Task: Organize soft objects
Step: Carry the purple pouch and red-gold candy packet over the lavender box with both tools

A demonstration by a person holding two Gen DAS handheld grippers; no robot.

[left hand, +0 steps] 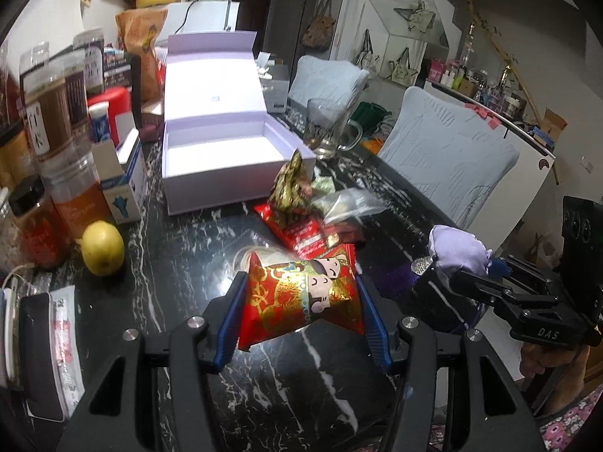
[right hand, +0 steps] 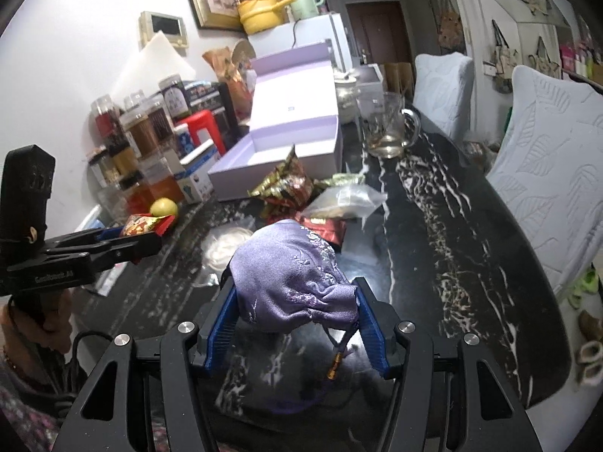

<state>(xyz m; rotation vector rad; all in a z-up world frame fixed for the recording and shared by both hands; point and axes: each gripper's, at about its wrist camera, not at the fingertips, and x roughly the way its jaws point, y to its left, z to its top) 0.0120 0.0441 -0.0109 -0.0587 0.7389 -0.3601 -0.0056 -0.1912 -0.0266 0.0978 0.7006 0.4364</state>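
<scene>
- Nearest the left wrist camera, the left gripper has its jaws closed on a red and gold packet, squeezed at both side edges so that it bulges between the blue pads and hangs clear of the black marbled desk.
- Nearest the right wrist camera, the right gripper has its jaws pressed in on a purple embroidered pouch, also lifted off the desk; its drawstring dangles below, which suggests a grip on the body rather than the cord.
- Both soft things are held at about the same height, side by side, probably for carrying together toward the box.
- Just beyond, a loose pile of snack packets and a clear plastic bag lies on the desk, not yet sorted.
- A lemon sits to the left, near the jars.
- Behind the pile stands the open lilac box, lid up and empty inside, the likely place for the soft things.
- A glass mug stands just right of the box, so an approach from the front looks safer.
</scene>
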